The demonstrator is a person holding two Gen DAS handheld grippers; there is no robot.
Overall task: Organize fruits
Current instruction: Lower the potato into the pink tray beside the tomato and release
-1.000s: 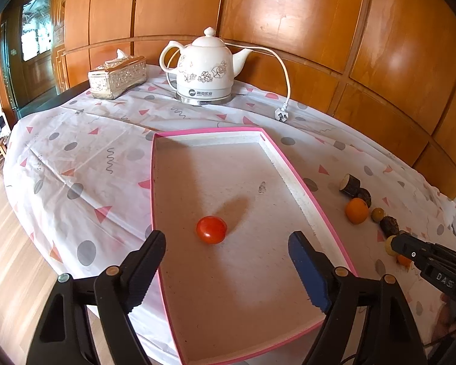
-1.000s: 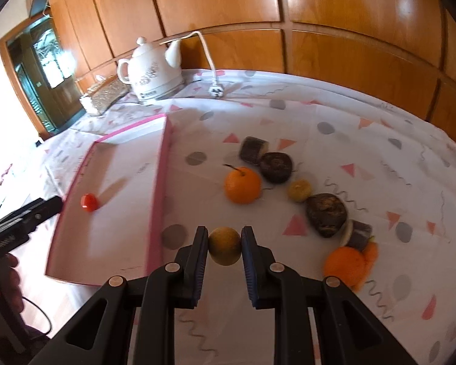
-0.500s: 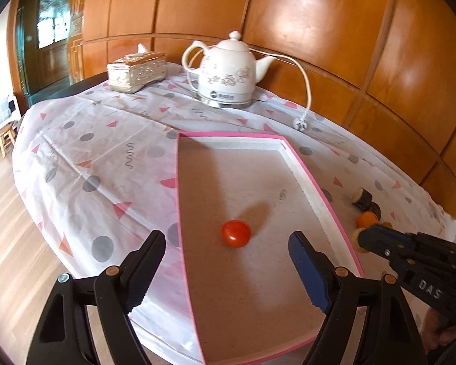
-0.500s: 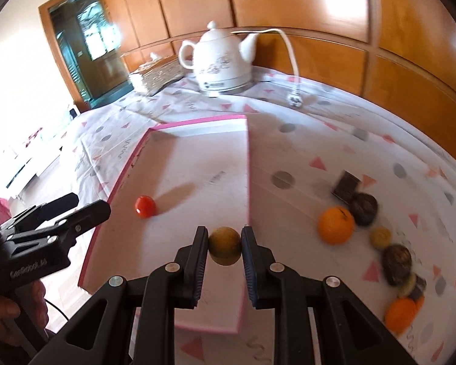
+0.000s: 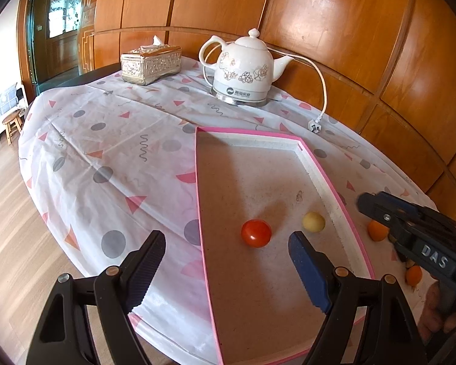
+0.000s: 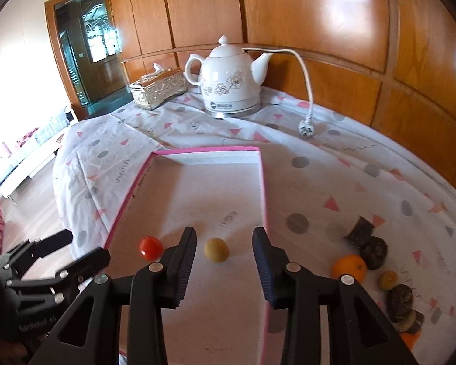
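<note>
The pink-rimmed tray (image 6: 263, 188) is taken as the landmark. The right gripper (image 6: 223, 245) is held above its near end; its jaws have just been opening, and the yellow fruit (image 6: 216, 250) is seen between them, untouched, lying on the tray floor. The red tomato (image 6: 150, 247) lies just left of it. The left gripper (image 5: 225, 248) is spread wide and empty over the tray's near left edge. More fruits (image 6: 349, 268) are scattered on the tablecloth (image 6: 319, 164) right of the tray.

My right gripper (image 6: 224, 245) tilts downward, its jaws just opened and holding nothing. My left gripper (image 5: 225, 251) hangs wide open.
</note>
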